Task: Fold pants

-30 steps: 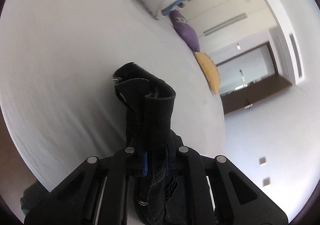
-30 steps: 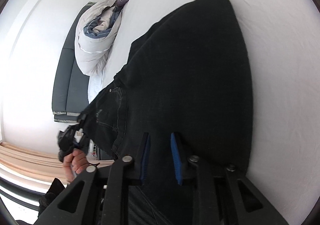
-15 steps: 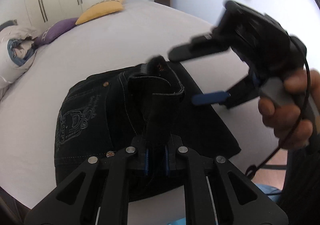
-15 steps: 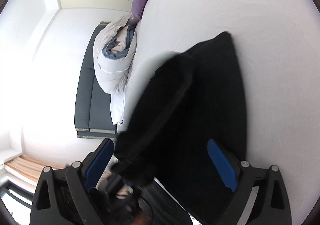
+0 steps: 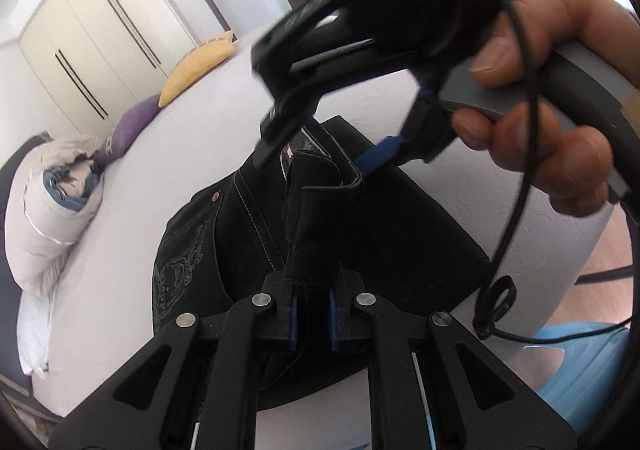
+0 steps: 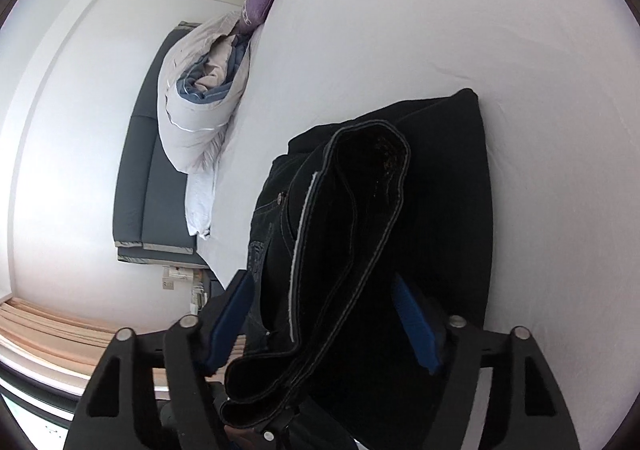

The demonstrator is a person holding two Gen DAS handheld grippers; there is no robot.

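Black jeans [image 5: 248, 246] lie folded on the white bed [image 5: 132, 334] near its edge. My left gripper [image 5: 312, 324] is shut on a bunched waistband part of the jeans, which stands up between its blue pads. My right gripper [image 5: 320, 154], held in a hand, hovers open right above that raised fold. In the right wrist view the jeans [image 6: 452, 210] fill the middle, and the raised fold sits between the spread blue pads of my right gripper [image 6: 328, 324]. I cannot tell if the pads touch the cloth.
A rolled white and blue duvet [image 5: 52, 214] lies at the head of the bed, with a purple pillow [image 5: 130, 126] and a yellow pillow [image 5: 196, 70] beyond. A light blue object [image 5: 588, 370] stands by the bed edge. Wardrobe doors [image 5: 104, 22] are behind.
My right gripper opened wide, let go of the jeans and moved over to the fold held by my left gripper. The left gripper swung round from facing the bed's far side.
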